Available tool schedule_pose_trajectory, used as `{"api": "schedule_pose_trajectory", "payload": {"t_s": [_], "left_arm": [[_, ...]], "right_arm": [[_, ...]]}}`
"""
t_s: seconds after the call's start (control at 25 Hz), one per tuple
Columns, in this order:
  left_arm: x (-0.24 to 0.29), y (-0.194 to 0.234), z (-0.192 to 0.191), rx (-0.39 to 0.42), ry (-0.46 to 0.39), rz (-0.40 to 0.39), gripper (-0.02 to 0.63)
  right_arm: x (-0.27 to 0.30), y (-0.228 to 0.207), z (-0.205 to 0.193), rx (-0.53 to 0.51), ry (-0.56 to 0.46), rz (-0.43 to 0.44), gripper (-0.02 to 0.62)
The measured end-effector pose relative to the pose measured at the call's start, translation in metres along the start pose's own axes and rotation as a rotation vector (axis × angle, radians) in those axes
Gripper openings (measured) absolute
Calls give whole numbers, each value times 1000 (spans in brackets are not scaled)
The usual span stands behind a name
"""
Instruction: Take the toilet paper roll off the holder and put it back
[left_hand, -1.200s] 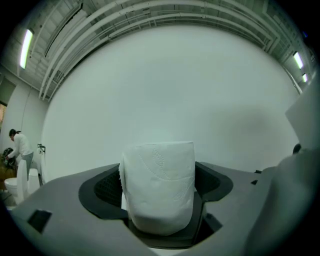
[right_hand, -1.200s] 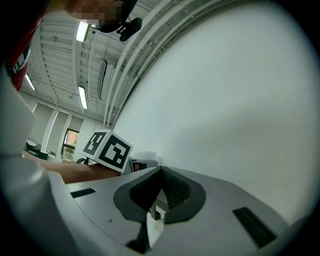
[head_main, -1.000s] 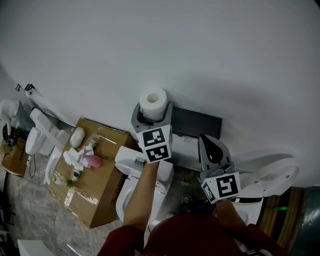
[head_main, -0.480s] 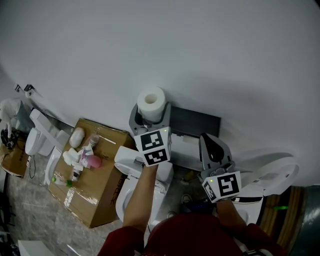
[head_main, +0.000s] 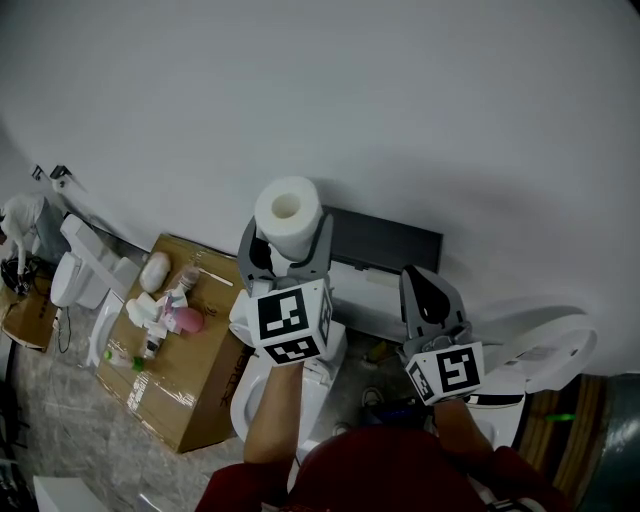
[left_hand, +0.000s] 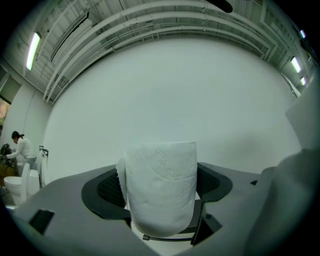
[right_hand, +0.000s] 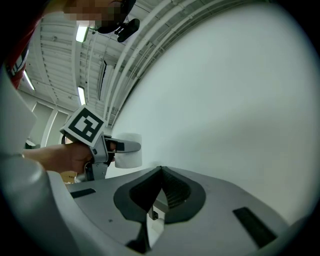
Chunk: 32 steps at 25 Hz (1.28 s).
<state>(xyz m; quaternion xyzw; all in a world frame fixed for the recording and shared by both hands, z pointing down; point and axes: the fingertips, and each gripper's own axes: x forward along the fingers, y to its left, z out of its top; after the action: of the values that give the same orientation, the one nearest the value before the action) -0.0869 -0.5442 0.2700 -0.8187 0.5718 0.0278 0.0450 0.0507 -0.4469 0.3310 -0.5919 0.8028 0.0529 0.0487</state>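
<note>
A white toilet paper roll (head_main: 288, 215) stands upright between the jaws of my left gripper (head_main: 287, 238), held in the air before the white wall. In the left gripper view the roll (left_hand: 160, 187) fills the gap, and both dark pads (left_hand: 107, 187) press its sides. To its right, a dark grey rectangular holder (head_main: 390, 245) is fixed to the wall; the roll is clear of it. My right gripper (head_main: 430, 292) hangs lower right, jaws together with nothing between them (right_hand: 159, 174). The right gripper view shows the left gripper with the roll (right_hand: 129, 150) at its left.
A white toilet (head_main: 290, 375) stands below my left arm and another (head_main: 540, 350) at the right. A cardboard box (head_main: 200, 375) with bottles and small items sits to the left, with more white fixtures (head_main: 85, 275) beyond. A person (left_hand: 20, 150) stands far off.
My left gripper has moved left and up toward the camera with the roll in it, away from the holder. The right gripper has stayed in place.
</note>
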Motion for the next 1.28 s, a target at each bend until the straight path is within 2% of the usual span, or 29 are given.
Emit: {"api": "schedule_pose_trajectory", "payload": {"t_s": [0.28,0.52,0.72,1.12,1.28], "left_arm": [[-55,4,-16,-37,27,4,422],[-91,4,-60,-49,63,-1,422],[-102,2,-91,-89,91,-17,422],[-104,3,-85,-98,43,-21,422],[-103,6,-83,-72,40,-5,422]], "right_arm": [[-3,3,2,-2,-3,4,9],[-4,10,1,-3,-1,8,9],[-7,16,-3,-6,11,11,9],[-6,22,-3,-23,8,9,9],[-3,25,-3,-24,10,10,9]]}}
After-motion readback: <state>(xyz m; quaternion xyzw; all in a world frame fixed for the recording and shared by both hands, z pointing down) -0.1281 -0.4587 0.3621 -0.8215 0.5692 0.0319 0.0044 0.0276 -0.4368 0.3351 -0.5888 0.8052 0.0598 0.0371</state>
